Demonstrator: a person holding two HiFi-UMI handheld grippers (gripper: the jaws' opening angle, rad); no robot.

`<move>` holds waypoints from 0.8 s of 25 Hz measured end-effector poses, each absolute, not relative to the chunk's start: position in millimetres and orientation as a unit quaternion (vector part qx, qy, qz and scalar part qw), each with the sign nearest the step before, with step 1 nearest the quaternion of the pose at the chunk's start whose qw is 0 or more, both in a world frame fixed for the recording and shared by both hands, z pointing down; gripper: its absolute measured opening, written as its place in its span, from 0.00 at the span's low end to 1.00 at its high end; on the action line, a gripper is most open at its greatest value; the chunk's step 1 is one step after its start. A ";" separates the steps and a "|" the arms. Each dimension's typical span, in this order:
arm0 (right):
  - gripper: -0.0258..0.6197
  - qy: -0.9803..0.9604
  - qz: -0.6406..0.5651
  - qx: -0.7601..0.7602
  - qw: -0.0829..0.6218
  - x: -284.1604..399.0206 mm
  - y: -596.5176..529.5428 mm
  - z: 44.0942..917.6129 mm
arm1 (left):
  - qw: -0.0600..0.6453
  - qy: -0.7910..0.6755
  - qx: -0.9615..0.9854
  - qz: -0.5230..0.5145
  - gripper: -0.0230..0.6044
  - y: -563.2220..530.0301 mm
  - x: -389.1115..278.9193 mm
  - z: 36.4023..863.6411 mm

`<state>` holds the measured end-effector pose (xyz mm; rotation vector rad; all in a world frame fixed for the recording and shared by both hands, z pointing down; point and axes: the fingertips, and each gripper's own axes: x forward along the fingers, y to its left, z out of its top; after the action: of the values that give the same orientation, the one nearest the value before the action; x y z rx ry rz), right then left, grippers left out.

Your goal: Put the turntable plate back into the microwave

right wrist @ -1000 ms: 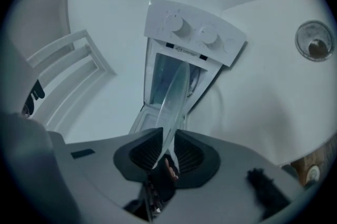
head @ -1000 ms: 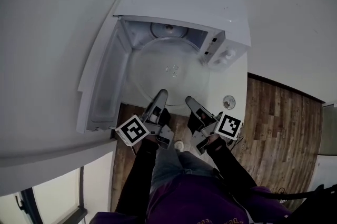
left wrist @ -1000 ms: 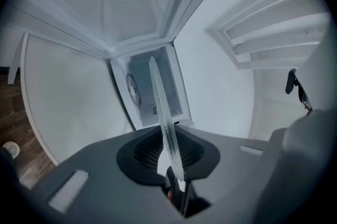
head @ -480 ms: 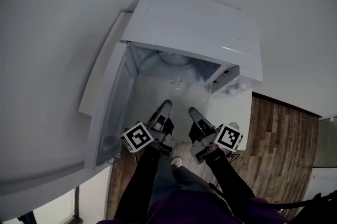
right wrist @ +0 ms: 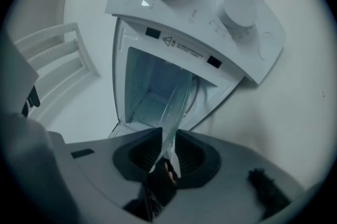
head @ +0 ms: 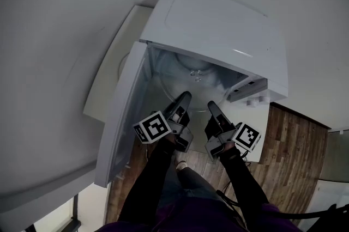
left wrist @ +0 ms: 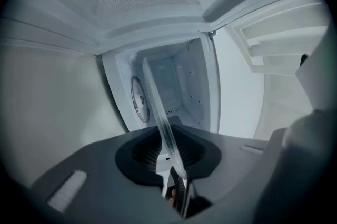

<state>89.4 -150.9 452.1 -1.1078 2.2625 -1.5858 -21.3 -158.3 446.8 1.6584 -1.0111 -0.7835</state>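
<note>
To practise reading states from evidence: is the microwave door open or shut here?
Open. The door stands swung out left of the microwave, and both gripper views look past the glass plate into its cavity.

Dim even light, fisheye-bent edges, dark corners, near parts perhaps blurred

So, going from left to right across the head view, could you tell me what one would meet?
Open microwave door → left gripper, shut on the glass plate → right gripper, gripping it too, jaws just easing wider → knobs → wooden floor.
</note>
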 end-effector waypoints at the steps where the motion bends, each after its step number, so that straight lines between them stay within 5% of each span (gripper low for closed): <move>1: 0.16 0.760 -0.528 -0.368 0.089 86.4 -156.8 450.2 | 0.502 -0.416 0.687 -0.322 0.14 -163.8 -21.9 448.3; 20: 0.18 0.787 -0.490 -0.369 0.063 74.9 -201.7 459.2 | 0.518 -0.427 0.635 -0.382 0.12 -198.7 -35.2 466.6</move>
<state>74.9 -201.7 459.2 -1.1144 2.3790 -1.4810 -35.2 -198.7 466.6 1.5232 -1.0235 -0.9172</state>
